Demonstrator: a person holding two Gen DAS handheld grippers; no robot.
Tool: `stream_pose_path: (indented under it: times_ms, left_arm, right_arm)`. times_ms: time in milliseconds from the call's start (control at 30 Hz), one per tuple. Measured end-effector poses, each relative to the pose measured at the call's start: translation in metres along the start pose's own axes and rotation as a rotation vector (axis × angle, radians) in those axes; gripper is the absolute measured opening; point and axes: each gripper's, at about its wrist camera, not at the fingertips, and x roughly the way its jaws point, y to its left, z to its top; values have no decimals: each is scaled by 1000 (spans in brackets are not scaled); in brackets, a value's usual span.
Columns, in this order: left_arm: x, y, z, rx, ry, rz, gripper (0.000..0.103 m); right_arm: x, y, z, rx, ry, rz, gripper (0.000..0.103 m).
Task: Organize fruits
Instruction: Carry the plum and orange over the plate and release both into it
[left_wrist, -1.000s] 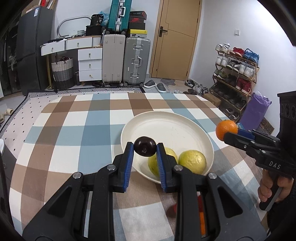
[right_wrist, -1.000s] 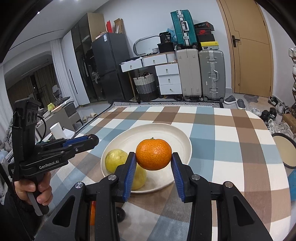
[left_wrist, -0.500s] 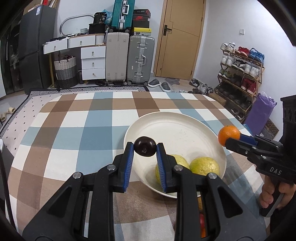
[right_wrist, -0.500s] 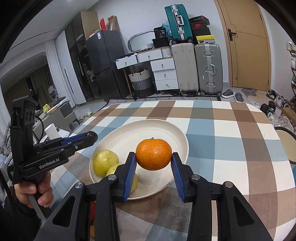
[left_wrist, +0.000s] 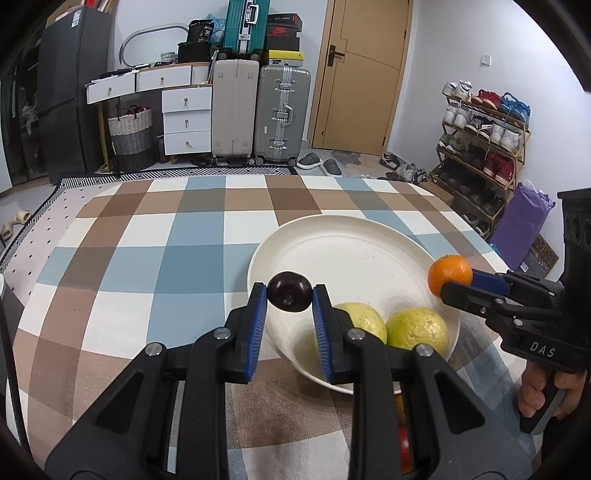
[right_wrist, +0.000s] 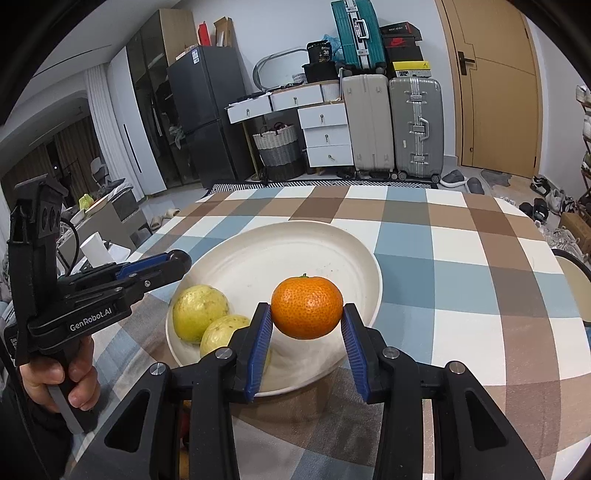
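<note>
My left gripper (left_wrist: 289, 297) is shut on a dark plum (left_wrist: 289, 296) and holds it over the near left rim of the cream plate (left_wrist: 332, 236). My right gripper (right_wrist: 307, 316) is shut on an orange mandarin (right_wrist: 307, 307) above the plate's near right part (right_wrist: 365, 258); it also shows in the left wrist view (left_wrist: 450, 275). Two yellow-green guavas (left_wrist: 417, 328) (right_wrist: 199, 308) lie in the near side of the plate. The left gripper shows from the side in the right wrist view (right_wrist: 173, 264); the plum is hidden there.
The plate sits on a table with a checked cloth (left_wrist: 155, 258). Bits of red and orange fruit (left_wrist: 404, 439) show on the cloth under my grippers. A white cup (right_wrist: 94, 247) stands beyond the table's left edge. Suitcases, drawers and a shoe rack stand behind.
Both grippers have drifted a little relative to the plate, still holding their fruit. The plate and guavas now sit further right in the left wrist view.
</note>
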Motion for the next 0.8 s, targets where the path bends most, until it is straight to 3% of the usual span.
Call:
stream_pose_path:
  times_ms: [433,533,600,667,700,767,800]
  left_arm:
    - [3,-3,-3,8,4,11,23]
    - [3,-1,-3,-3,7,15,24]
    - [2,1,-3,-10,5,21,31]
    - [0,2,-3,-17,-4,35,58]
    - [-3,4,-3,-25,-21,43,63]
    - [-9,7,-4,-37,-46,47,83]
    - [-12,8,-5,-45,-54,47,86]
  right_arm:
    - [5,4,1,-10,15,-24,41]
    - [3,1,1,0,2,-25,54]
    - [-1,1,0,3,-21,-26,55]
    - [-4,1,0,-1,-34,-26,58]
    - [-4,2,0,-2,-37,-30,61]
    - [-4,1,0,-3,-41,-35,74]
    - [-4,1,0,-3,-44,-35,76]
